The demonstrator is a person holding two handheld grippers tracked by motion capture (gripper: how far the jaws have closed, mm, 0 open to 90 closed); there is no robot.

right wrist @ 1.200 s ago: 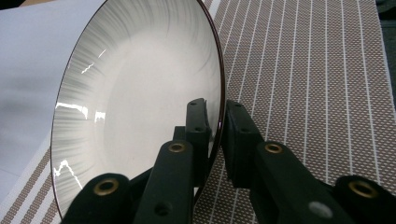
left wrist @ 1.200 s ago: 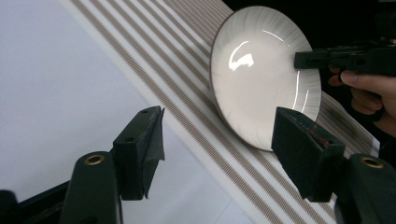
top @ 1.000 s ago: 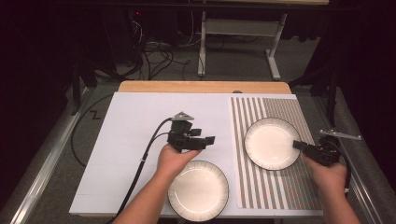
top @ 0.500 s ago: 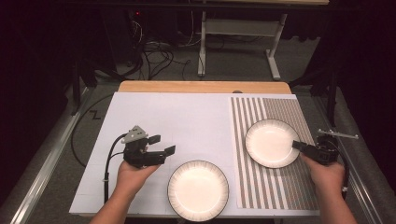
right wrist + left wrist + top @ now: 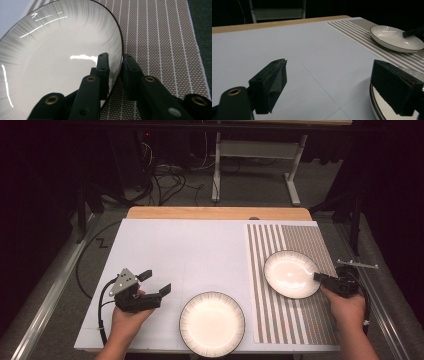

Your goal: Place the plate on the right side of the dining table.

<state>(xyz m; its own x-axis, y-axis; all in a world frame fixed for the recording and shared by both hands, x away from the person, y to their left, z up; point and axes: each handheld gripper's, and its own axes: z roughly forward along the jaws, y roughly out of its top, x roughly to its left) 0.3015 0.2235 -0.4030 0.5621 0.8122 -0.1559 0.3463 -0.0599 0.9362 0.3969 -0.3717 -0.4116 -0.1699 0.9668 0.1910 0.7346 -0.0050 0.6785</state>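
Note:
A white plate with a dark rim [image 5: 212,322] lies on the white sheet near the table's front edge. My left gripper [image 5: 156,282] hovers just left of it, open and holding nothing. In the left gripper view that plate's rim [image 5: 373,101] sits beside the right jaw of the left gripper [image 5: 332,87]. A second plate [image 5: 291,274] rests on the striped mat [image 5: 300,240]. My right gripper [image 5: 320,276] is shut on its right rim. In the right gripper view the right gripper [image 5: 116,67] has one jaw inside the plate [image 5: 57,62] and the other outside.
The white sheet [image 5: 190,250] covers the left and middle of the table, with a wooden edge [image 5: 215,213] at the back. Beyond the table are dark floor, cables and a desk frame [image 5: 250,150]. A metal rail [image 5: 55,290] runs along the left.
My left gripper has swung from the table's middle to the left and nearer the front, coming to rest beside the front plate. The right gripper and its plate have stayed put.

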